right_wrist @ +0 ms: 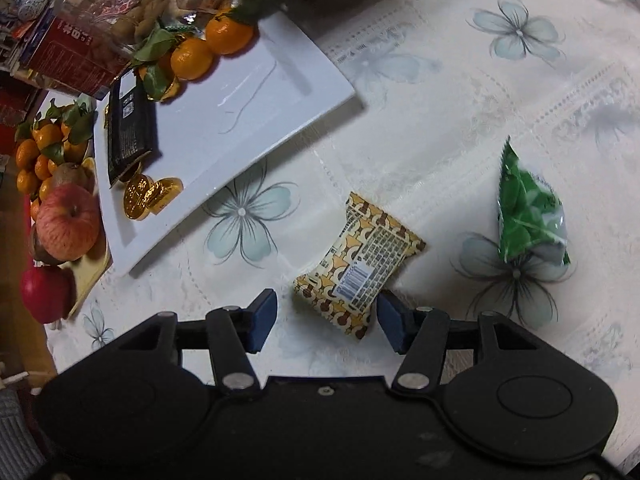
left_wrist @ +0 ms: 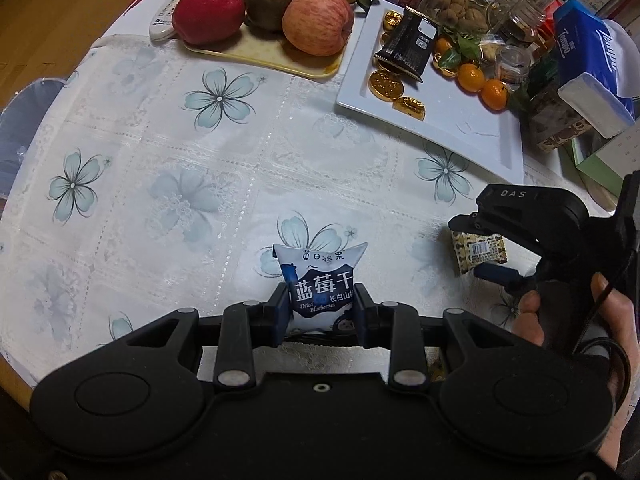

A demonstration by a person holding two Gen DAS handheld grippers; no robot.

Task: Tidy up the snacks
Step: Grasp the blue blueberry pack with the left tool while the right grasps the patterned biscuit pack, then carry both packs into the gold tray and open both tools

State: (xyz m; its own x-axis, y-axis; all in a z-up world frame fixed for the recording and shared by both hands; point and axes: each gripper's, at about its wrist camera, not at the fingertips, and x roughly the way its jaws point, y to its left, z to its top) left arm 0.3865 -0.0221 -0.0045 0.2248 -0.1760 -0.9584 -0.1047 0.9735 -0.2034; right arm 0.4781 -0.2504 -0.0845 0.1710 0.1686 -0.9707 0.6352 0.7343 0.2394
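My left claw (left_wrist: 321, 307) pinches a white-and-blue dried blueberry packet (left_wrist: 320, 280) above the flowered tablecloth (left_wrist: 160, 160). My right claw (right_wrist: 326, 318) is spread over a yellow-brown patterned snack packet (right_wrist: 358, 264), one pad beside its corner, the other apart. A green candy bag (right_wrist: 528, 216) lies just right of it. Beyond sits the white rectangular plate (right_wrist: 248, 92) with gold foil coins (right_wrist: 148, 196), a black wrapper (right_wrist: 130, 132) and mandarins (right_wrist: 208, 44); a fruit tray (left_wrist: 256, 54) of apples (left_wrist: 318, 20) stands alongside
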